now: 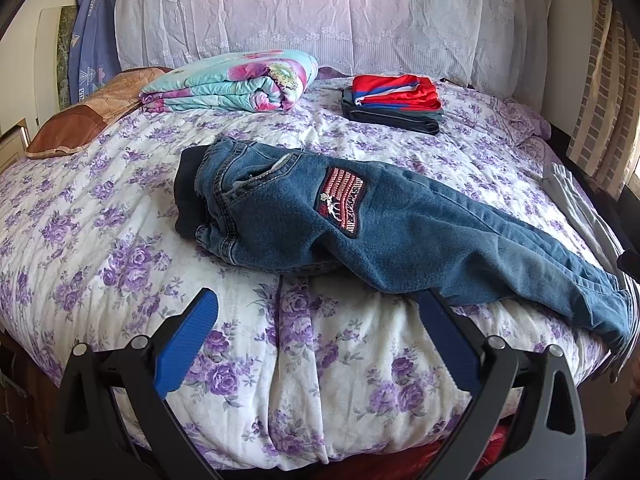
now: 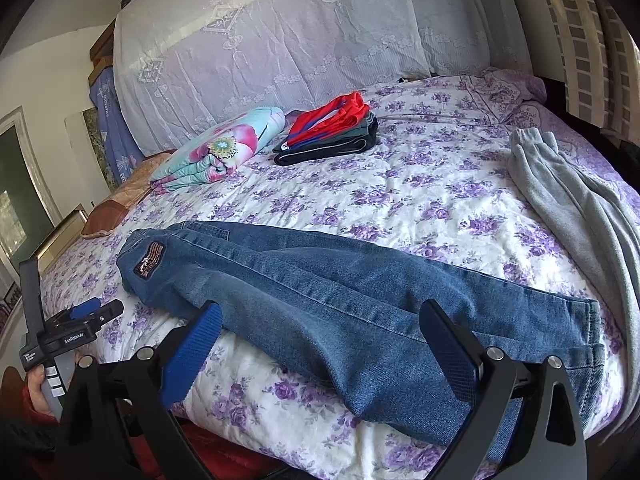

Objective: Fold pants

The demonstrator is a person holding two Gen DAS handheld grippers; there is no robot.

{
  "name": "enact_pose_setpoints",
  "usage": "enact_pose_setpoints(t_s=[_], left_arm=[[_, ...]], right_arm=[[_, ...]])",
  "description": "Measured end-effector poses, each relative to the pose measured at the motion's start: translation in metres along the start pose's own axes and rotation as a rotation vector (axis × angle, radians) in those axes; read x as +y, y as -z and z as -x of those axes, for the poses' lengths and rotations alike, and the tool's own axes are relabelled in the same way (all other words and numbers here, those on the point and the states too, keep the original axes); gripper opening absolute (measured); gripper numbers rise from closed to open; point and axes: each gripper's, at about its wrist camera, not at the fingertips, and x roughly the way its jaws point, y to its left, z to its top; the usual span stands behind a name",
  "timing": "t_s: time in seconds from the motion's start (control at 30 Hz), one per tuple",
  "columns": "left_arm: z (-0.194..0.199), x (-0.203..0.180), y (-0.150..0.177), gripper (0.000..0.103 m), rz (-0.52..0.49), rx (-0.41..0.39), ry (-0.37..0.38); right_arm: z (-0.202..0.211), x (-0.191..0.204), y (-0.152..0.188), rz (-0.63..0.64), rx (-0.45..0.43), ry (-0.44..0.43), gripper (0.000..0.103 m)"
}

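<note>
- Jeans point(image 1: 400, 232) lie across the floral bedspread point(image 1: 120, 208), mid-frame in both views, folded lengthwise with one leg on the other. Waistband points to the left of the frame, cuffs to the lower right, near the bed's front edge.
- Striped patch point(image 1: 341, 200) on the upper leg faces up.
- Left gripper point(image 1: 316, 320): blue-padded fingers spread wide, holding nothing, hovering over bare bedspread at the bottom centre of its own view, just short of the jeans. It also shows at the lower left of the right wrist view point(image 2: 96, 310), held by a hand point(image 2: 40, 384).
- Right gripper point(image 2: 320, 320): fingers wide apart, gripping nothing, either side of the jeans' lower legs at the bottom of the frame; contact cannot be told.
- Grey sweatpants point(image 2: 576, 208) lie unfolded at the right edge of the frame.
- Upper centre: stack of folded clothes point(image 1: 394, 100), red on top, dark garments beneath.
- Left of the stack: folded floral quilt point(image 1: 236, 82).
- No containers visible.
</note>
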Motion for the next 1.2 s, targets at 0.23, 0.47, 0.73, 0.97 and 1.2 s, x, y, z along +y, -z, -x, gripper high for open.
enact_pose_setpoints(t_s=[0.23, 0.47, 0.73, 0.97, 1.2], left_arm=[[0.0013, 0.0000, -0.0006, 0.098, 0.006, -0.002, 0.001], [0.0025, 0.0019, -0.0015, 0.098, 0.016, 0.000, 0.006], [0.0025, 0.0024, -0.0013, 0.098, 0.019, 0.002, 0.007], [0.0011, 0.0005, 0.0014, 0.098, 0.018, 0.005, 0.010], [-0.0001, 0.0000, 0.0023, 0.098, 0.020, 0.007, 0.010]], right_arm=[[0.0016, 0.0000, -0.0014, 0.000, -0.006, 0.003, 0.100], [0.0011, -0.0001, -0.0013, -0.002, -0.003, 0.001, 0.100], [0.0007, -0.0003, -0.0016, -0.002, -0.003, 0.000, 0.100], [-0.0001, -0.0007, -0.0005, -0.001, 0.000, 0.000, 0.100], [-0.0003, -0.0006, -0.0008, -0.001, 0.001, 0.000, 0.100]])
